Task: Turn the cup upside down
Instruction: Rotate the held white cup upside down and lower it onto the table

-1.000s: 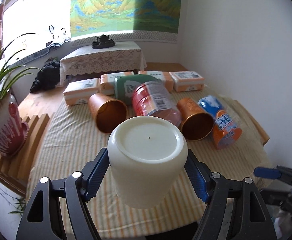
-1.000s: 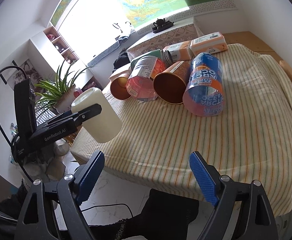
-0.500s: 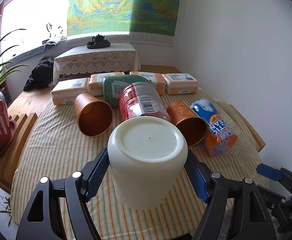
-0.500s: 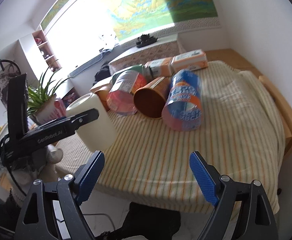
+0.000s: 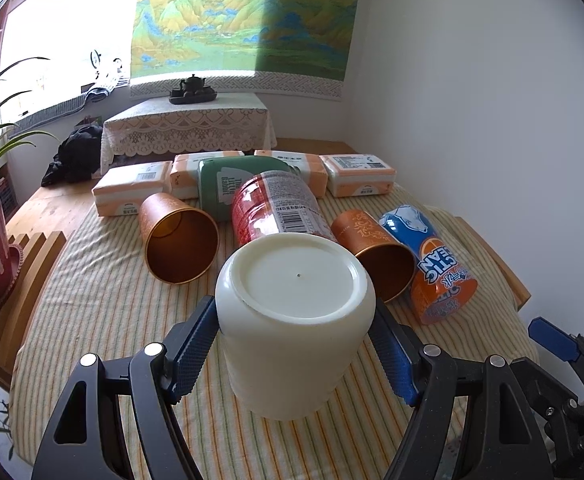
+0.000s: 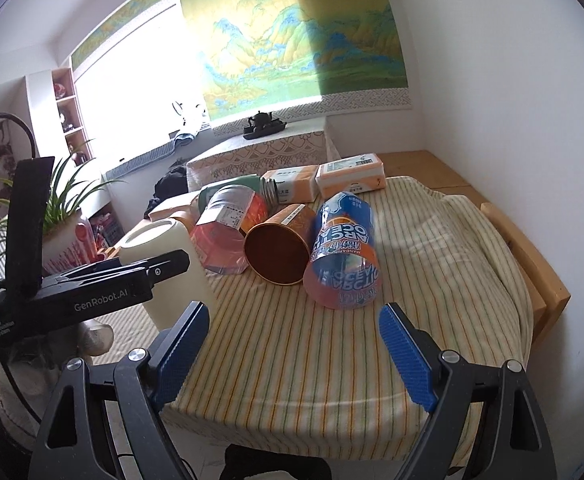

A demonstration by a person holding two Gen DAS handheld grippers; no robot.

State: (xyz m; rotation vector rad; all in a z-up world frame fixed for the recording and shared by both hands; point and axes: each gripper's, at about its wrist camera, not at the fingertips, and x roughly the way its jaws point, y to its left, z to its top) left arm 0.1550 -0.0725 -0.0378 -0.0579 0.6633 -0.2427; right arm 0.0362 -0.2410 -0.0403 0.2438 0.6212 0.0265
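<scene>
Left gripper point(image 5: 294, 354): closing on cream cup point(image 5: 295, 320), pads pressing its sides mid-wall, base facing up, hanging over the striped table's point(image 6: 432, 280) near left edge. Cup is looking rigid, light, smooth, likely slippery; mid-wall grip suiting it. Right gripper point(image 6: 294, 354): gaping wide, gripping nothing, waiting at the near edge

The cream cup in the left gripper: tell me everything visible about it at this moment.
The cream-white cup is a smooth, glossy, handleless tumbler, ceramic or plastic by its look. It is turned base-up: the flat recessed bottom with a tiny central dot faces the left wrist camera, and the mouth points down toward the striped tablecloth. The left gripper is shut on its sides, blue pads pressing both flanks. Whether its rim touches the cloth cannot be told. Nothing else touches it.
</scene>
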